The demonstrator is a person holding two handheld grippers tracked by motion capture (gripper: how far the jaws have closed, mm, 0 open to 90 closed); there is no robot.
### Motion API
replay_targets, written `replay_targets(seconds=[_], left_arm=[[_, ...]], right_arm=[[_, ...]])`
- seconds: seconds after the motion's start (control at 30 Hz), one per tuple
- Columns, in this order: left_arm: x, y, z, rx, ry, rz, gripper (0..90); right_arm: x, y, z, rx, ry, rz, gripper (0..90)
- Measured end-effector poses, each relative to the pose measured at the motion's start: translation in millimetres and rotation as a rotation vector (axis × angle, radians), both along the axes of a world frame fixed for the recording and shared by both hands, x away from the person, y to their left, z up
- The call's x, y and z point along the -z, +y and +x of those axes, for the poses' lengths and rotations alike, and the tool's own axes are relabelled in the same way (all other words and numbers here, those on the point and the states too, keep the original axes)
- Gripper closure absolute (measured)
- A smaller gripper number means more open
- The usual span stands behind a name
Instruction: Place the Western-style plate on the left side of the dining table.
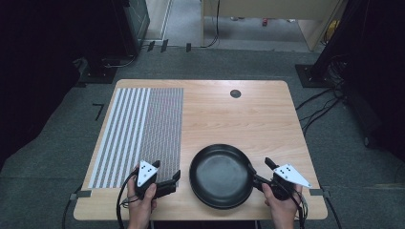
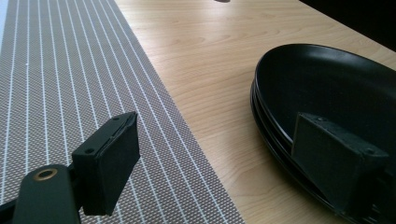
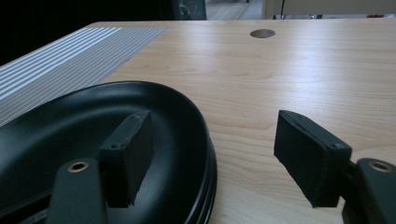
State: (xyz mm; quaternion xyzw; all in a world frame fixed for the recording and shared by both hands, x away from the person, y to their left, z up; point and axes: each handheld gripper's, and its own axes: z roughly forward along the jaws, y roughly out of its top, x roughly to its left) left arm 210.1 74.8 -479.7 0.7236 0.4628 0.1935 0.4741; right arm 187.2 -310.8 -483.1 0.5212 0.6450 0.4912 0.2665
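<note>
Two hand-held grippers are seen at the near edge of the desk [image 1: 267, 109], one on either side of a stack of black plates [image 1: 220, 175]. The stack is set near the middle of the near edge, its rim just short of that edge; being round, it has no long axis, and its hollow is turned upward. How many plates are stacked cannot be counted with certainty, though several rims are seen in the left gripper view [image 2: 280, 154].

The left hand-held gripper [image 1: 165, 179] is held with its jaws spread and nothing between them, one jaw over the striped mat [image 1: 143, 133], the other in front of the stack's left rim. The right hand-held gripper [image 1: 260, 171] is likewise spread: one jaw is seen over the plate's hollow, the other outside over bare wood, with the right rim between them, unpinched.

Open wood is left beyond the stack and to its right. The mat is laid along the left side, just beside the stack. A round cable hole [image 1: 235, 93] is set near the far edge, well apart.
</note>
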Motion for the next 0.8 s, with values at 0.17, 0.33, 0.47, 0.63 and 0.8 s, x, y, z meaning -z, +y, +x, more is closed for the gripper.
replay_targets(seconds=[0.17,0.33,0.47,0.63,0.8], left_arm=[[0.7,-5.1,-1.0,0.017,0.006,0.001,15.2],[-0.3,-11.2,-1.9,0.037,0.008,-0.004,15.1],[-0.4,-15.2,-2.5,0.052,0.011,-0.002,15.1],[1.1,-21.2,-3.2,0.078,0.024,-0.010,15.1],[3.6,-32.4,-5.1,0.116,0.035,0.007,15.1]], right_arm=[[1.0,3.2,0.4,-0.032,0.006,0.019,28.1],[2.4,7.1,1.3,-0.041,0.018,0.020,29.9],[5.1,11.6,3.6,-0.042,0.047,0.020,32.2],[9.4,16.6,6.7,-0.058,0.079,0.023,38.4],[13.7,23.7,8.1,-0.105,0.114,0.019,53.4]])
